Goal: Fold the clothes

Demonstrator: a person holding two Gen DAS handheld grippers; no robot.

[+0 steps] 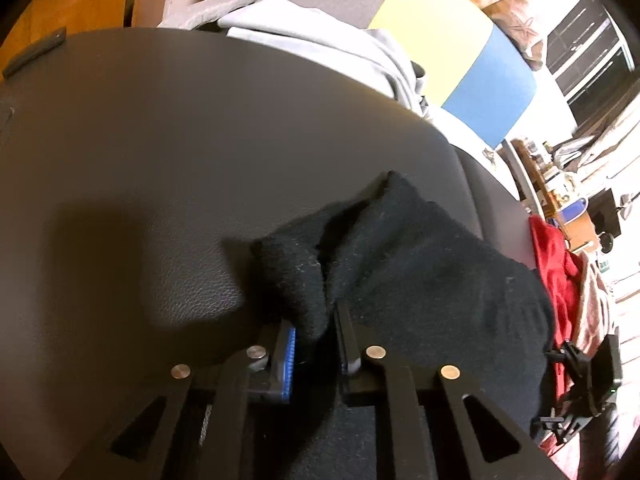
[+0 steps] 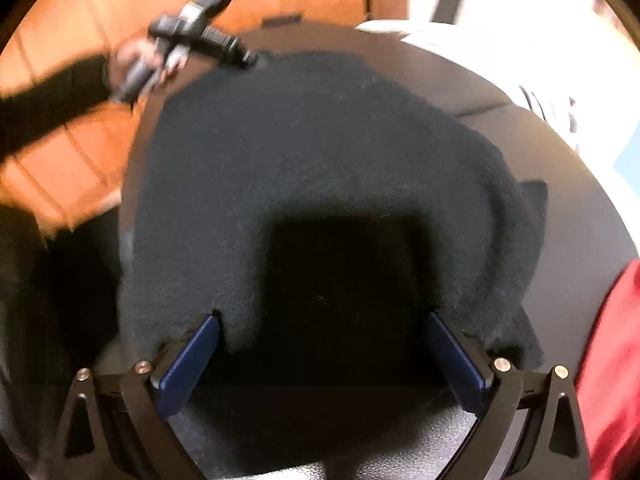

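Observation:
A black knit garment [image 1: 404, 264] lies on a dark leather-like table [image 1: 160, 152]. My left gripper [image 1: 316, 320] is shut on a bunched corner of the black garment, which is pinched between its blue-padded fingers [image 1: 289, 354]. In the right wrist view the same black garment [image 2: 320, 152] spreads over the table [image 2: 580, 216]. My right gripper [image 2: 324, 320] is open, its blue pads [image 2: 192, 356] set wide just over the near edge of the cloth, holding nothing. The left gripper [image 2: 250, 58], held by a hand, shows at the garment's far corner.
A red garment [image 1: 560, 280] lies at the table's right side and also shows in the right wrist view [image 2: 616, 368]. A grey-white garment [image 1: 320, 44] lies beyond the far edge. Orange tiled floor [image 2: 100, 8] lies past the table's left edge.

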